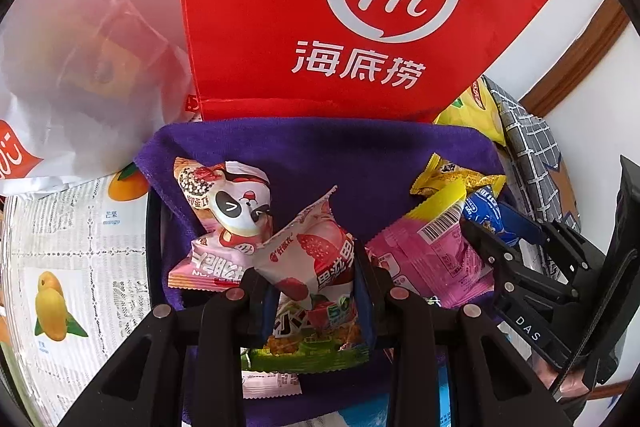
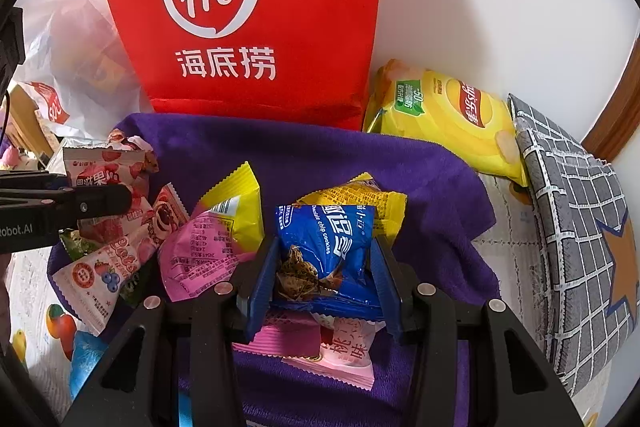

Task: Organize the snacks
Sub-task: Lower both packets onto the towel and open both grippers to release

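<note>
Snack packets in crinkly foil lie on a plush purple cloth (image 2: 420, 187). The left gripper (image 1: 314, 291) is clamped on a white strawberry-print packet (image 1: 308, 259). The right gripper (image 2: 324, 279) pinches a glossy blue cookie packet (image 2: 324, 247).

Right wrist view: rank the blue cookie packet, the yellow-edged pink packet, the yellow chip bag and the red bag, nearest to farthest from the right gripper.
1. blue cookie packet, between the right gripper fingers.
2. yellow-edged pink packet, just left.
3. yellow chip bag, back right.
4. red bag, upright behind the purple cloth.

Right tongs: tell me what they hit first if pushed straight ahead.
The right tongs, shut on the blue cookie packet, would probably meet the yellow crimped snack packet first; depth is uncertain.
</note>
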Demonstrator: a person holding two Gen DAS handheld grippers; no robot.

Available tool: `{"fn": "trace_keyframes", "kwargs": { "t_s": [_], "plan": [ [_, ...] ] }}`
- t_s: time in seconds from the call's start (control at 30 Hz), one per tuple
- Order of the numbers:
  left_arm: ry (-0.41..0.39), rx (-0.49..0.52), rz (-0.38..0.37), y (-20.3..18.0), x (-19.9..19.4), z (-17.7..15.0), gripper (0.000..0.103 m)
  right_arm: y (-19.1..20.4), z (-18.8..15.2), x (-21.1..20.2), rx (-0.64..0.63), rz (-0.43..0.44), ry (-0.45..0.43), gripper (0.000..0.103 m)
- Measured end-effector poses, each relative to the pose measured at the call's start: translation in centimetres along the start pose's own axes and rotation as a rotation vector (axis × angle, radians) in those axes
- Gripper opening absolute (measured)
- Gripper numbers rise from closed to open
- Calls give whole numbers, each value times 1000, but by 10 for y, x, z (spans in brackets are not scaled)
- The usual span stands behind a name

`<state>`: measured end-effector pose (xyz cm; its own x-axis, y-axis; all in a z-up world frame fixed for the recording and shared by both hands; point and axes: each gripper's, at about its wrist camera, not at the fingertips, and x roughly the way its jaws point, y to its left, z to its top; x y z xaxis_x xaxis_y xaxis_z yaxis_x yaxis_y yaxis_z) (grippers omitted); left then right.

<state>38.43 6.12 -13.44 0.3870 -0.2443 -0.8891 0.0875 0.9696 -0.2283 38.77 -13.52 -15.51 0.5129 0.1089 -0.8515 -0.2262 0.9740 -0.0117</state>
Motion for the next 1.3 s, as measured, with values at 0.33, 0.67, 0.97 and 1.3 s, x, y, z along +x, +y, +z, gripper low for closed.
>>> {"fn": "trace_keyframes", "kwargs": {
  "t_s": [0.33, 0.67, 0.97, 1.3],
  "plan": [
    [17, -16, 6, 1, 6, 0, 33, -1, -2, 5, 10, -6, -9, 47],
    [25, -18, 9, 1, 10, 1, 35, -3, -2, 7, 18, -4, -9, 49],
    [43, -12, 23, -6, 12, 2, 43, -3, 0, 7, 14, -27, 2, 56],
    [-13, -1, 38, -12, -15, 3, 61, -6, 4, -11, 48, -48, -6, 72]
  ]
}}
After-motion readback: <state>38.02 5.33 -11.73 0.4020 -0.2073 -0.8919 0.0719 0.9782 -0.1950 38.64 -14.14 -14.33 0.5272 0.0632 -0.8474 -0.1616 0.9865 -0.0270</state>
